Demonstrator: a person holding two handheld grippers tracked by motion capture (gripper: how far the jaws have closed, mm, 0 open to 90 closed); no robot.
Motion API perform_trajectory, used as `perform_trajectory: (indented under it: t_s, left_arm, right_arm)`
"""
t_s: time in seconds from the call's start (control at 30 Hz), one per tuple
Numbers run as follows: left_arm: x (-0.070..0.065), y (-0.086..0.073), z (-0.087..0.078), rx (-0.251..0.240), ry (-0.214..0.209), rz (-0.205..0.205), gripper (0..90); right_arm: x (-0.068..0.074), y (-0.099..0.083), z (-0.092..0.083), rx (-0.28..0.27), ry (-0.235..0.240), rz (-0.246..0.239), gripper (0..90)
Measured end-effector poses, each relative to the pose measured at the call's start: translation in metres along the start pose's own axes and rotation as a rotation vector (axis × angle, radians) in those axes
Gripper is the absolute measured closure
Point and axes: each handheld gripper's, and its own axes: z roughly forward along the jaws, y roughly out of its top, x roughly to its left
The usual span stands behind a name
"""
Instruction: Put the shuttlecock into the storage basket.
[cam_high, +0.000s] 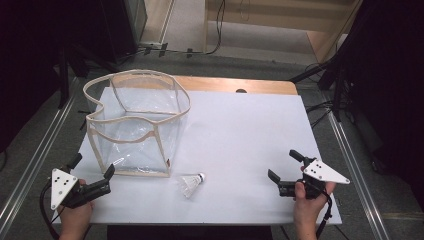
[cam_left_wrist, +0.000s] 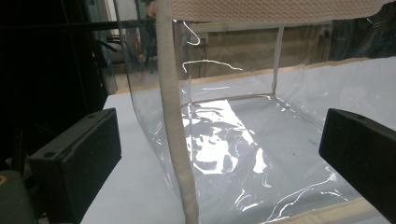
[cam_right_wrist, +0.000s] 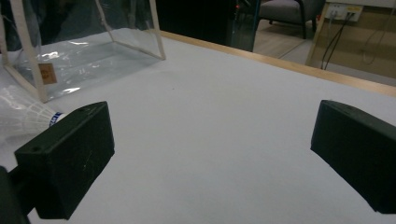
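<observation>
- Clear plastic, trimmed in beige webbing, makes up the open-topped bag (cam_high: 137, 125) standing on the white table (cam_high: 250, 130), toward the far left of it.
- Inside the bag I see nothing but glare on the plastic floor; its rim sags a little but the mouth stands open upward.
- A white shuttlecock (cam_high: 192, 184) lies on its side on the table just in front of the bag's near right corner, close to it but outside it, cork end pointing right.
- The left gripper (cam_high: 92, 172) sits low at the near left, its jaws spread wide with the bag's near corner seam (cam_left_wrist: 177, 140) standing between them in the left gripper view; the pads do not press on it.
- The right gripper (cam_high: 285, 167) waits well apart on the near right, jaws fully apart and holding nothing; in the right gripper view the shuttlecock's feathers (cam_right_wrist: 23, 116) sit just beyond its left jaw.
- My read: the job looks to be getting the shuttlecock into the bag, and it has barely begun. Nothing is gripped, nothing is inside.
- What remains, as I judge it: steadying the bag by its corner with the left, picking up the shuttlecock with the right, carrying it over the rim and letting it drop in.
</observation>
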Motion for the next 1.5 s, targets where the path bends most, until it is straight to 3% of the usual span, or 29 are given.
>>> perform_trajectory:
  t_s: [0.23,0.67,0.73,0.97,1.0,1.03,1.07,1.1,1.4,1.5]
  left_arm:
    - [0.000,0.000,0.000,0.001,-0.001,0.003,0.0]
    - [0.000,0.000,0.000,0.001,-0.008,0.002,0.0]
    - [0.000,0.000,0.000,0.001,-0.009,0.002,0.0]
    - [0.000,0.000,0.000,0.001,-0.011,0.002,0.0]
    - [0.000,0.000,0.000,0.001,-0.011,0.002,0.0]
    - [-0.001,0.000,0.000,0.001,-0.011,0.002,0.0]
    - [-0.001,0.000,0.000,0.001,-0.011,0.002,0.0]
    - [-0.001,0.000,0.000,0.001,-0.011,0.002,0.0]
    - [0.000,0.000,0.000,0.002,-0.012,0.002,0.0]
    - [0.000,0.000,0.000,0.002,-0.013,0.000,0.0]
  right_arm:
    - [0.015,0.012,0.011,0.019,0.073,-0.035,0.0]
    - [0.041,0.025,0.028,0.039,0.175,-0.055,0.0]
    - [0.044,0.027,0.030,0.034,0.179,-0.063,7.6]
    - [0.055,0.028,0.039,0.044,0.218,-0.072,12.5]
    - [0.059,0.028,0.042,0.055,0.247,-0.076,14.6]
    - [0.061,0.028,0.044,0.057,0.249,-0.079,20.6]
    - [0.061,0.028,0.044,0.057,0.249,-0.079,20.6]
    - [0.064,0.028,0.047,0.066,0.278,-0.081,29.4]
    - [0.080,0.026,0.065,0.141,0.357,-0.114,52.5]
    - [0.087,0.025,0.071,0.175,0.380,-0.145,59.5]
